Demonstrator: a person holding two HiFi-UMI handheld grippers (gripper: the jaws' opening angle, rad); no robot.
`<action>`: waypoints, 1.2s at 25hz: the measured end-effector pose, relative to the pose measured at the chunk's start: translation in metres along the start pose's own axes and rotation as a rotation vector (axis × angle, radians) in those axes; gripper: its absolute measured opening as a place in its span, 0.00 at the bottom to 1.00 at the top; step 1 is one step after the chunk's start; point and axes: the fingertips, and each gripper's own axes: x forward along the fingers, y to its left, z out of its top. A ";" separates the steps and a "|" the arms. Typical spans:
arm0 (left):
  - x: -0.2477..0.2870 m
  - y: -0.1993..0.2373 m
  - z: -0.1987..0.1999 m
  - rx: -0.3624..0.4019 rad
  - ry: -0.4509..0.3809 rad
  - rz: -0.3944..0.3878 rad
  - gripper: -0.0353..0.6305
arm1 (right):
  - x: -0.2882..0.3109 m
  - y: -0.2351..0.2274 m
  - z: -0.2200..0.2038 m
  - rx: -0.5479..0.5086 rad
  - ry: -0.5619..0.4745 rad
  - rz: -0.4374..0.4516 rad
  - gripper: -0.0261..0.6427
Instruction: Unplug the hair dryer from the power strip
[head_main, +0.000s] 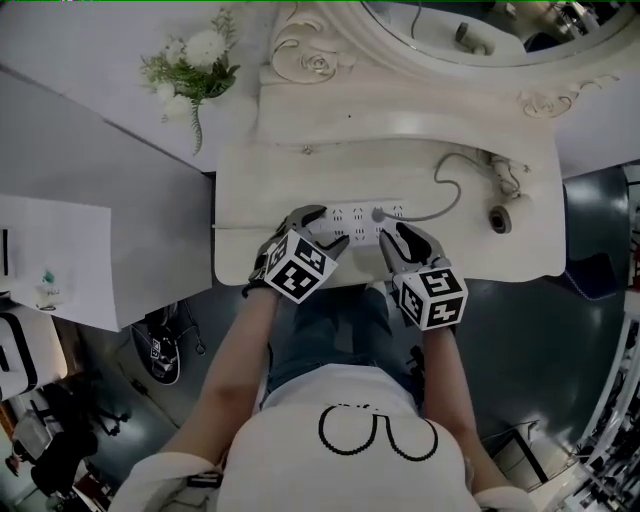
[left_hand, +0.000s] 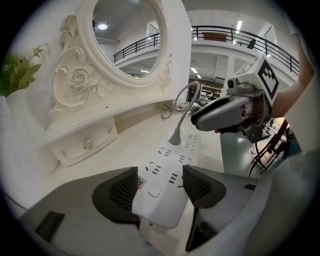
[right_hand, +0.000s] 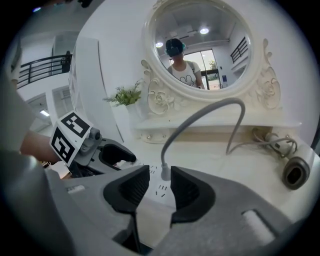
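A white power strip (head_main: 358, 216) lies along the front of the cream dressing table (head_main: 300, 180). A grey plug (head_main: 378, 213) sits in it, and its cable (head_main: 445, 195) runs to the hair dryer (head_main: 500, 217) at the right. In the left gripper view, my left gripper (left_hand: 160, 187) is open and its jaws straddle the near end of the power strip (left_hand: 170, 160), with the plug (left_hand: 175, 137) farther along. My right gripper (right_hand: 160, 187) is open too, and the plug (right_hand: 164, 173) stands just beyond its pads without touching them. The right gripper (left_hand: 197, 117) hovers over the plug.
An ornate oval mirror (right_hand: 200, 45) with a carved frame rises at the back of the table. A vase of white flowers (head_main: 195, 65) stands at the left, and a small drawer (left_hand: 85, 145) is under the mirror. The table's front edge (head_main: 480, 275) is close to my body.
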 end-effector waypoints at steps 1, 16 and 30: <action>0.002 0.000 -0.001 0.002 0.009 -0.004 0.47 | 0.002 0.000 -0.001 -0.003 0.003 -0.004 0.24; 0.003 0.000 -0.001 0.002 0.001 -0.009 0.47 | 0.046 -0.010 0.010 -0.038 -0.066 -0.126 0.24; 0.001 0.000 -0.002 -0.007 -0.085 0.003 0.47 | 0.047 -0.004 0.014 -0.098 0.018 -0.141 0.09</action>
